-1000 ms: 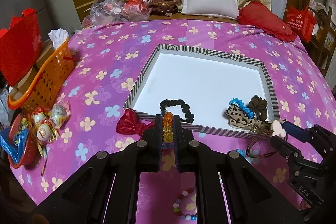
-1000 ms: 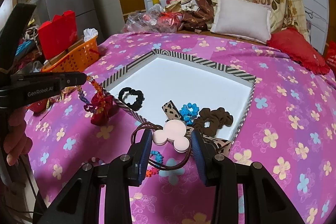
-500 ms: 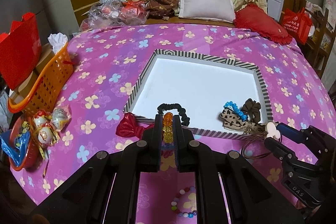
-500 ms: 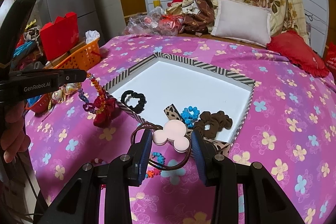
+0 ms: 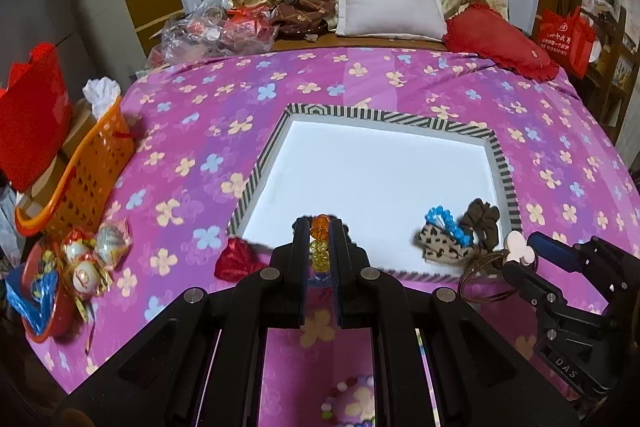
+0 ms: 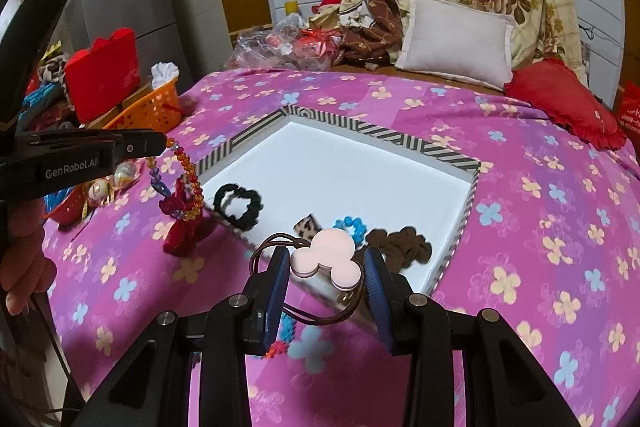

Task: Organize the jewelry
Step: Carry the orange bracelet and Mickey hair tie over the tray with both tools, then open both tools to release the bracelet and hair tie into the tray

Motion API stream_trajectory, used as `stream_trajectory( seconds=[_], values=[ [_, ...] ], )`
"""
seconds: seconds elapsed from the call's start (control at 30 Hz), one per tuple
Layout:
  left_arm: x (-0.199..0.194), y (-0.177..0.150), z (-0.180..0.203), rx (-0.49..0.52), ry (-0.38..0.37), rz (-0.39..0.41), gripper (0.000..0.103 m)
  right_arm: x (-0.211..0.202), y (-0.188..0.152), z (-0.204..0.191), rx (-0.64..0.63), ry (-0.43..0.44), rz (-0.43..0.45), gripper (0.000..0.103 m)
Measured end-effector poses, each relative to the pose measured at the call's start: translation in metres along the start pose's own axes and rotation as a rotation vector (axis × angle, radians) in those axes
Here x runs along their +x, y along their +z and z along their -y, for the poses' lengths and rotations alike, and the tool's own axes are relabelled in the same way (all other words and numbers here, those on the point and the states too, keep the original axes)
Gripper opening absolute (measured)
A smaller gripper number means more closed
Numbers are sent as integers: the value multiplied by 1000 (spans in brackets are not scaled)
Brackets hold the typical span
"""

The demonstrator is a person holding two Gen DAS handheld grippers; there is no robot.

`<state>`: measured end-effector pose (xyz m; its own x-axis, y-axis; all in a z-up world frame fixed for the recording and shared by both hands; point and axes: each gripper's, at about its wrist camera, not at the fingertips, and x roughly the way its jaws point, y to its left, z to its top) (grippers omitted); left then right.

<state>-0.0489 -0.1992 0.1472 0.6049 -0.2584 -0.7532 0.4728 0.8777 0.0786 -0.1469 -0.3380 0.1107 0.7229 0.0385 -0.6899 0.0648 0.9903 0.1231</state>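
Observation:
My left gripper [image 5: 320, 247] is shut on an orange and yellow bead bracelet [image 5: 319, 243], which hangs from it in the right wrist view [image 6: 188, 179], above the tray's near left corner. My right gripper [image 6: 326, 263] is shut on a pink mouse-head hair tie [image 6: 326, 255] with a brown elastic loop [image 6: 312, 315], held over the near edge of the white tray [image 6: 360, 163]. In the tray lie a black scrunchie [image 6: 238, 205], a blue bead bracelet [image 6: 352, 225], a leopard bow [image 5: 440, 245] and a brown scrunchie [image 6: 400, 247].
A red bow [image 5: 234, 259] lies on the pink flowered bedspread [image 5: 200, 131] beside the tray's near left corner. A bead bracelet [image 5: 348, 403] lies below my left gripper. An orange basket [image 5: 80, 171] and a red bowl of trinkets [image 5: 52, 291] sit at the left edge. Pillows lie behind.
Both grippers have moved forward and a little higher toward the tray, each still holding its piece. The bracelet swings under the left gripper.

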Motion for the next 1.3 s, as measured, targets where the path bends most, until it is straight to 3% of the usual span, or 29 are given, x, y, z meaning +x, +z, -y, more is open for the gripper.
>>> stream_trajectory(
  seconds=[0.27,0.6,1.0,1.1,1.2,1.3],
  values=[
    [23,25,7,-1,19,14,8,19,26,18,53,3,10,37],
    [67,40,9,-80,-3,-19,8,63,40,33,106,-22,-25,37],
    [113,9,10,-117,-4,-132,8,114,19,39,105,-70,-157,38],
    [119,2,9,-132,-15,-160,16,110,17,39,105,-81,-154,46],
    [119,-4,7,-159,-33,-170,47,100,17,38,108,-75,-147,46],
    [110,-9,4,-177,-35,-161,51,84,16,36,113,-79,-129,47]
  ],
)
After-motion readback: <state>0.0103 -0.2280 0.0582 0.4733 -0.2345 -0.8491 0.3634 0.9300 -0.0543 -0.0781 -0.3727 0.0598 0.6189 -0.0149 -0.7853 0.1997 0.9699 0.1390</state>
